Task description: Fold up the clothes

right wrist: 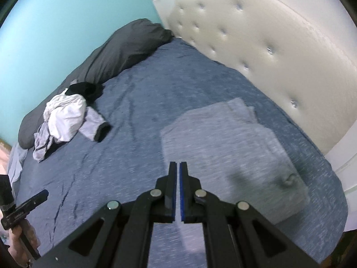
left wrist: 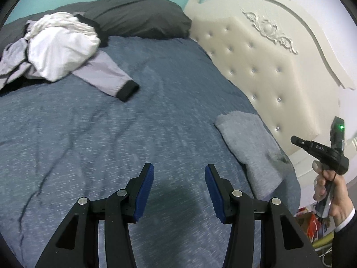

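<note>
1. A folded grey garment (right wrist: 225, 147) lies flat on the bed (left wrist: 111, 134), close to the tufted headboard (left wrist: 256, 62). It looks set aside there as a finished piece, clear of the open middle of the bed, which I take to be the working space.
2. A pile of unfolded clothes (left wrist: 55, 49) sits at the far side, against the dark pillow (left wrist: 138, 17). A white piece is bunched on top of a lilac jacket, and the jacket's sleeve (left wrist: 111, 76) with its black cuff trails out toward the middle.
3. The left gripper (left wrist: 179, 189) hangs over bare bedding with its fingers (left wrist: 146, 192) about half open and nothing between them. That gap suits a grab at loose cloth, so I judge it is readied for the pile.
4. The right gripper (right wrist: 178, 189) has its fingers pressed together, blue pads touching, and holds nothing. It hangs above the near edge of the folded garment without touching it.
5. The pile is well apart from both grippers, up and to the left in each view. The trailing sleeve is its nearest part to them.
6. The folded garment lies just ahead and right of the right gripper, and to the right of the left one.
7. A person's hand (left wrist: 328, 192) grips the right tool at the bed's edge. Both views are blurred.
8. My guess is that one piece is done and the pile is next.
</note>
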The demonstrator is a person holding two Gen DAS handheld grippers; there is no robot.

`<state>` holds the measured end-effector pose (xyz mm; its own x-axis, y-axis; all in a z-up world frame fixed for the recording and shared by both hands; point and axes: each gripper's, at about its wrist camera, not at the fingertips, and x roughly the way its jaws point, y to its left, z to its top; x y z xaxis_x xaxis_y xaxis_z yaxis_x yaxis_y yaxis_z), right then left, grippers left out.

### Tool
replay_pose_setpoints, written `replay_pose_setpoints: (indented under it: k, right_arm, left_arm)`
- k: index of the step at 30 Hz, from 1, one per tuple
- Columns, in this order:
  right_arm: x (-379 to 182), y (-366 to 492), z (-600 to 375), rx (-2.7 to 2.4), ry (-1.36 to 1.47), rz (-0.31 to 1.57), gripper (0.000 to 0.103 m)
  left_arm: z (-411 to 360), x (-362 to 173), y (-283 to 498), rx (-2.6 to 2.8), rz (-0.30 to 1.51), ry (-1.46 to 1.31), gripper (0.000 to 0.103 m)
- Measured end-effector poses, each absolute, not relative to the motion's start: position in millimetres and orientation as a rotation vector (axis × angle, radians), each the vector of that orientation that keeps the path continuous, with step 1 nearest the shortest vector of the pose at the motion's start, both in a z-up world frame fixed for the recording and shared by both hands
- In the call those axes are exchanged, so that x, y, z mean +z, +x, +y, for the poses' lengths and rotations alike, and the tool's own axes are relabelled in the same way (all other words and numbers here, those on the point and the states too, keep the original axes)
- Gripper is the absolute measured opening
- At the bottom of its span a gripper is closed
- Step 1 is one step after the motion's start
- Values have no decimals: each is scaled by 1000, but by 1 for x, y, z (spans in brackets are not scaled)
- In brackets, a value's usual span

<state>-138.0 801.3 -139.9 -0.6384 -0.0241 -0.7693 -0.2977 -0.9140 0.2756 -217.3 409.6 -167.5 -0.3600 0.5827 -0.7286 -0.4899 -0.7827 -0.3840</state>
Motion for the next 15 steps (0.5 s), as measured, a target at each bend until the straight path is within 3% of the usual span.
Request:
replay_pose_setpoints:
  k: [15]
  right_arm:
    - [-88, -117, 686, 2762, -1227, 501, 1]
  left_arm:
    - [307, -100, -192, 2282, -125, -1123, 53]
